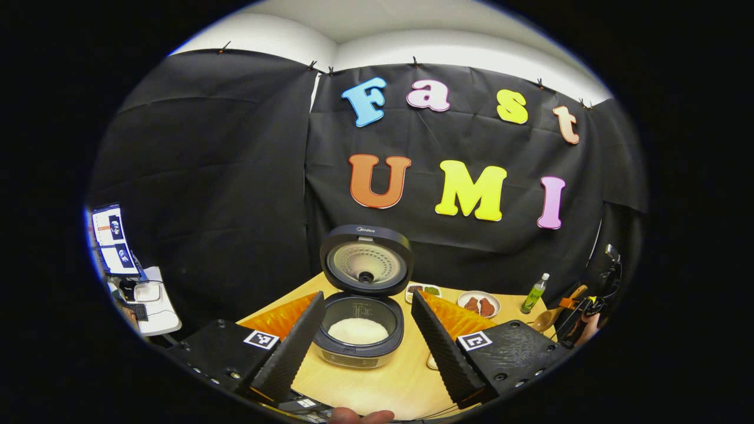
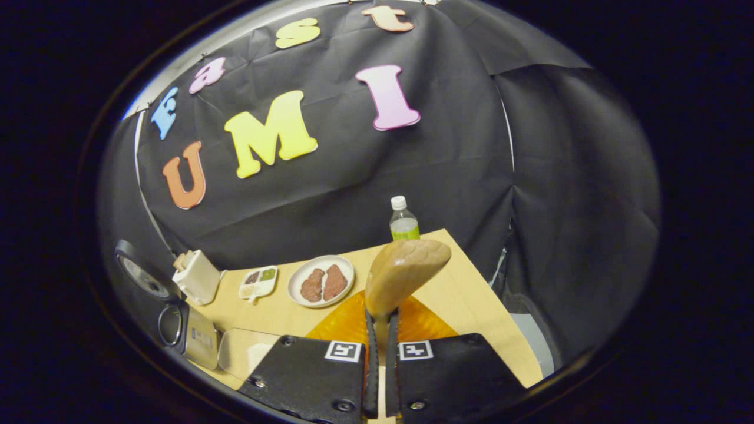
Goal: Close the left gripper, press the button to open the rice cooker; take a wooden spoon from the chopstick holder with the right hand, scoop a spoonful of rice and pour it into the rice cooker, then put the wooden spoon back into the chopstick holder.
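Wooden spoon [image 2: 403, 274] clamped in right hand-held gripper [image 2: 381, 330], left hand-held gripper [image 1: 365, 335] spread wide before rice cooker [image 1: 360, 330]

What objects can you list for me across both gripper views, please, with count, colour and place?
rice cooker: one, dark, lid up, white rice inside, table centre.
wooden spoon: one, tan, clamped in the right gripper.
plate: one, white, two brown pieces on it, mid table.
small dish: one, white, mixed foods, left of the plate.
bottle: one, green with white cap, far table edge.
white container: one, beside the cooker.
table: one, light wood.
monitor: one, far left on a white side desk.
left gripper: open, framing the cooker.
right gripper: shut on the spoon's handle.
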{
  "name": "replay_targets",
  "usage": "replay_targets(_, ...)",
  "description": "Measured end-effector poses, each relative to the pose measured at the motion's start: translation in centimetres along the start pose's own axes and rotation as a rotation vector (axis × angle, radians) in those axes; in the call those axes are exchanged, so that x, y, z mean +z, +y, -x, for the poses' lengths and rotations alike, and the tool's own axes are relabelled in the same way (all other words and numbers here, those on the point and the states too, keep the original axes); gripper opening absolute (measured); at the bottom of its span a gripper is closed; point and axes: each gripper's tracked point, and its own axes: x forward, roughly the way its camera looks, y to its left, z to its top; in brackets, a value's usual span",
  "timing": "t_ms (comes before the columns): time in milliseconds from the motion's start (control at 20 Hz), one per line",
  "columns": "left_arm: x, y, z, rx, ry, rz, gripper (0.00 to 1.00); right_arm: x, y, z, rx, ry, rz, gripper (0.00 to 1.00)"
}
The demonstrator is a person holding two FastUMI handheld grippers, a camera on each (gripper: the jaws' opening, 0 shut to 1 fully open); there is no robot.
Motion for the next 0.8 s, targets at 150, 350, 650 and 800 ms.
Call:
replay_targets(150,-0.1,-0.2,-0.1,0.013,0.010,-0.007,0.95,-1.7,-0.4,-2.3,0.010,0.034,0.017,0.11)
replay_targets(350,-0.3,-0.1,-0.1,0.027,0.018,-0.026,0.95,-4.8,-1.0,-4.7,0.004,0.087,0.041,0.12)
replay_targets(650,0.6,0.7,-0.5,0.036,0.006,-0.029,0.95,-6.5,-1.3,-5.4,0.002,0.113,0.016,0.17)
replay_targets(800,0.7,1.0,-0.7,0.031,0.006,-0.031,0.95,-6.1,-1.5,-4.8,-0.008,0.099,0.017,0.21)
